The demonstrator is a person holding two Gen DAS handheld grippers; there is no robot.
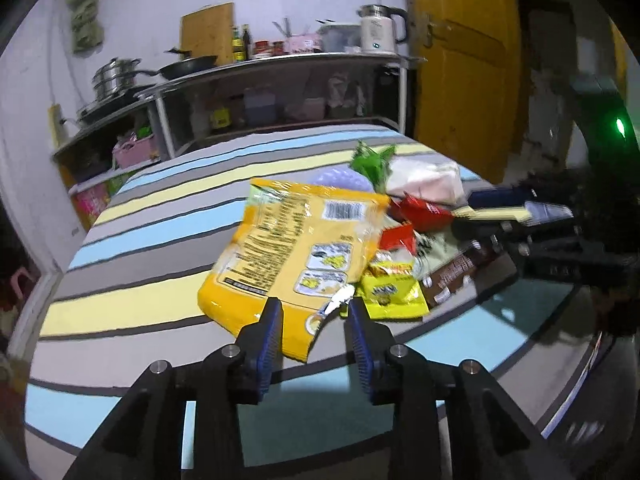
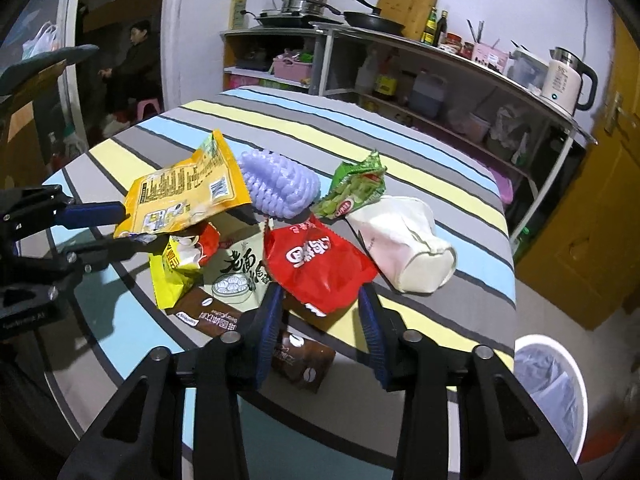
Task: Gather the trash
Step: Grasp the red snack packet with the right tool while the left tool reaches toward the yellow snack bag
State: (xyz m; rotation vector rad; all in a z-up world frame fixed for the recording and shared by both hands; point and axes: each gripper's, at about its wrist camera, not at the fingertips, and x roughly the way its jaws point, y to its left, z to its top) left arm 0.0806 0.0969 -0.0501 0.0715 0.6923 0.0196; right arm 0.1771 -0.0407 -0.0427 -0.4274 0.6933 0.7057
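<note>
The yellow bag (image 2: 180, 196) is being held aloft by the left gripper (image 1: 316, 308), its jaws closed on one corner. The red wrapper (image 2: 320, 264) is being straddled by the half-open right gripper (image 2: 320, 300), nothing gripped; a deep bite should be taken before lifting toward the bin (image 2: 560, 392).

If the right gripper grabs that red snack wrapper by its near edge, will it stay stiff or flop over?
Probably floppy: the red foil snack wrapper looks thin and crinkled, its near edge lying between the open fingers of the right gripper. It looks flat and empty, so likely very light. The glossy film may slip, so a grip well in from the edge seems safer.
</note>
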